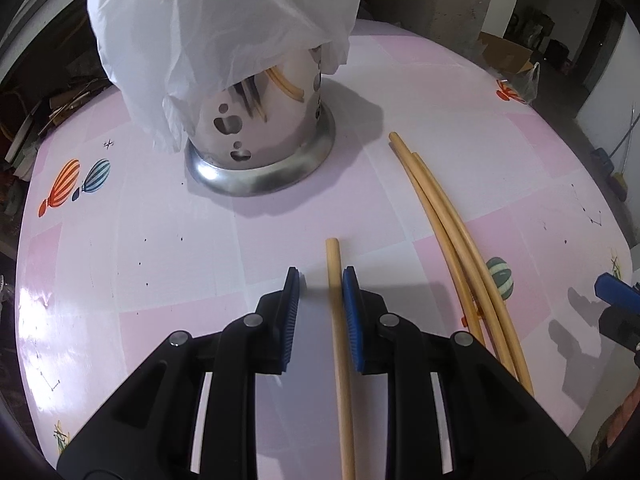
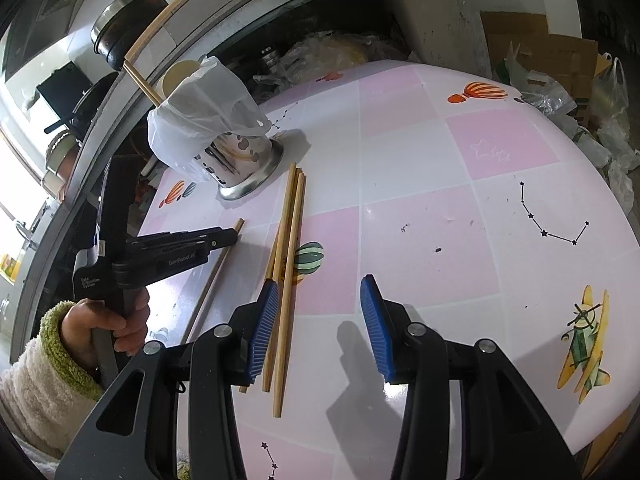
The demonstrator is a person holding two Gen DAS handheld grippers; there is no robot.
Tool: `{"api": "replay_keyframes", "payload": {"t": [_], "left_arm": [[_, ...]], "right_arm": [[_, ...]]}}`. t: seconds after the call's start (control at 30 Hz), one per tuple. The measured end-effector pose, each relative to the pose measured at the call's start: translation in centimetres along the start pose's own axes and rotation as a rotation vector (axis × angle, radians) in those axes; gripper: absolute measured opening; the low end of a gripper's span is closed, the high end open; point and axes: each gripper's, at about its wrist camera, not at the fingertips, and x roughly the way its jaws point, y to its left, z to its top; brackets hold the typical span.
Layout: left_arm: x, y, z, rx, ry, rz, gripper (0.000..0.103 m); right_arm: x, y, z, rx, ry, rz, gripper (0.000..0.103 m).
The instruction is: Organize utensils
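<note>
On the pink table, a single chopstick is straddled by the left claw, jaws apart, unclamped; its length runs along the fingers toward the metal holder. The right claw is held open, empty.

A cluttered kitchen corner around a pink checked table

The table wears a glossy cloth of pink and white squares printed with hot-air balloons, star constellations and a small aeroplane. Beyond its far edge stand a rough concrete pillar, cardboard boxes and crumpled plastic bags. To the left a bright window throws daylight in; a dark lidded pot sits on a counter.
</note>
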Motion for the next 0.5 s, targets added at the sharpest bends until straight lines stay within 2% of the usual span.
{"api": "replay_keyframes", "payload": {"t": [0.2, 0.4, 0.5], "left_arm": [[0.3, -0.6, 0.1, 0.009, -0.01, 0.029, 0.02], [0.3, -1.5, -0.1, 0.019, -0.015, 0.046, 0.006], [0.4, -1.6, -0.1, 0.01, -0.022, 0.047, 0.006]], "right_arm": [[0.1, 0.0, 0.0, 0.001, 0.001, 0.002, 0.042], [-0.1, 0.1, -0.1, 0.001, -0.002, 0.001, 0.042], [-0.3, 0.1, -0.1, 0.002, -0.004, 0.001, 0.042]]}}
